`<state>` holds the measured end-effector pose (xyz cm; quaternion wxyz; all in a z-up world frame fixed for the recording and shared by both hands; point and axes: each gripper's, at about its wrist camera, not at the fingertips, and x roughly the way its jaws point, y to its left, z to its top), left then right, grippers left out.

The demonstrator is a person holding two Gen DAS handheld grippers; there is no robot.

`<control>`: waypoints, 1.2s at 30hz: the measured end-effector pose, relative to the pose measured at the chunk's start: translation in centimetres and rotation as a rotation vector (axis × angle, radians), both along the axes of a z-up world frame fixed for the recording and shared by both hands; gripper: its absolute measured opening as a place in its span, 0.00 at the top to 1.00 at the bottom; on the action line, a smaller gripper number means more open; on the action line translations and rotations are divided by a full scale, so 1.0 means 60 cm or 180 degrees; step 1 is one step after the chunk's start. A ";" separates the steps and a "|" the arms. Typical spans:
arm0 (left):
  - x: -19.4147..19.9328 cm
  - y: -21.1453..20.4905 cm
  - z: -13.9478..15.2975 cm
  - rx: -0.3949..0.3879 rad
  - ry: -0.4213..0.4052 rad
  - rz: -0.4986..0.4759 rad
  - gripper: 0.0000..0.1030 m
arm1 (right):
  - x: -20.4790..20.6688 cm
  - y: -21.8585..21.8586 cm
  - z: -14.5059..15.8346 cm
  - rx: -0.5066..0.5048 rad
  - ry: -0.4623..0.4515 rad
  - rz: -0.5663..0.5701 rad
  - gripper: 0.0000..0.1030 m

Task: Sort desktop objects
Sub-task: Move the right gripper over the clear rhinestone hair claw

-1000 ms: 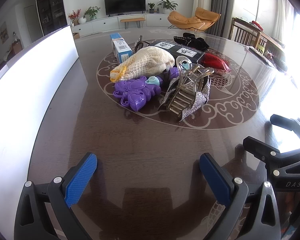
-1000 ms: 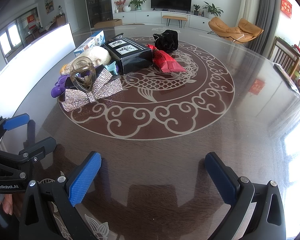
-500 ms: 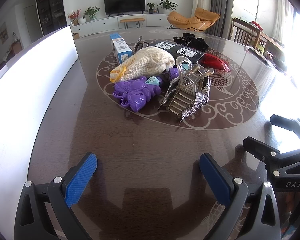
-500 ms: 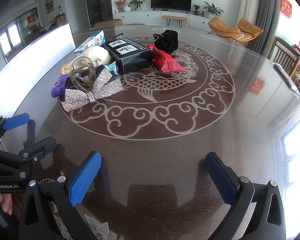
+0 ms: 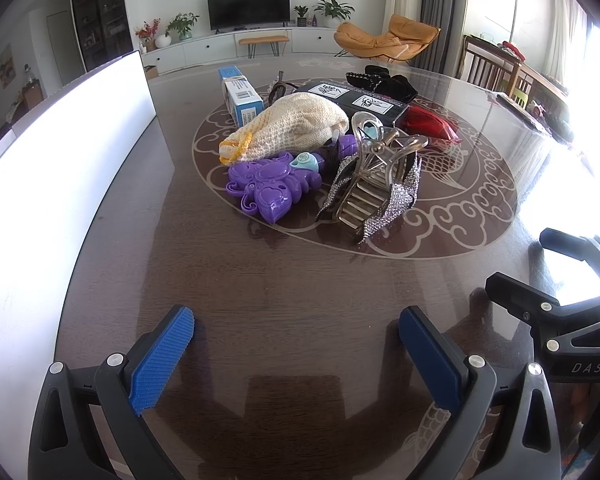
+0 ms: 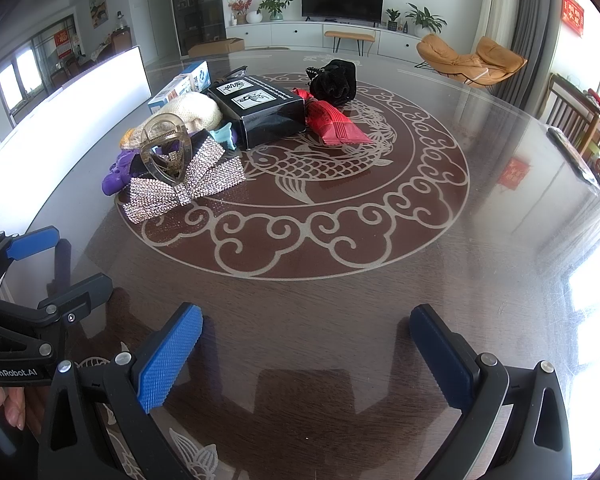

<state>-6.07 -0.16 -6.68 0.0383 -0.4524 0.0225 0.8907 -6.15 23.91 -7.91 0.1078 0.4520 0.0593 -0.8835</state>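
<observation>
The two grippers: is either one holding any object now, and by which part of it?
Nothing is held. The left gripper and the right gripper are both open above the bare table, short of the pile.

"DAS" on right tongs [image 5: 580, 264]; "GenRobot.AI" on left tongs [image 6: 56, 260].

I saw a dark table [image 6: 340, 320] with a fish medallion; on it lay a rhinestone bow clip [image 6: 180, 184], purple toy [image 5: 270, 190], knitted pouch [image 5: 288, 128], black box [image 6: 260, 112], red packet [image 6: 334, 122], black scrunchie [image 6: 336, 80] and blue-white carton [image 5: 240, 96].
</observation>
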 end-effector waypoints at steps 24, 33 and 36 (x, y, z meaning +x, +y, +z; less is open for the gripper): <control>0.030 -0.030 0.000 0.0012 0.0069 -0.0104 0.00 | -0.158 -0.132 0.039 -0.0737 -0.0205 0.0151 0.00; 0.028 -0.030 -0.001 0.0009 0.0070 -0.0088 0.00 | -0.077 -0.070 0.020 -0.0215 -0.0026 0.0109 0.02; 0.027 -0.029 -0.002 0.0006 0.0071 -0.0080 0.00 | -0.069 -0.065 0.030 -0.0218 -0.0012 0.0147 0.02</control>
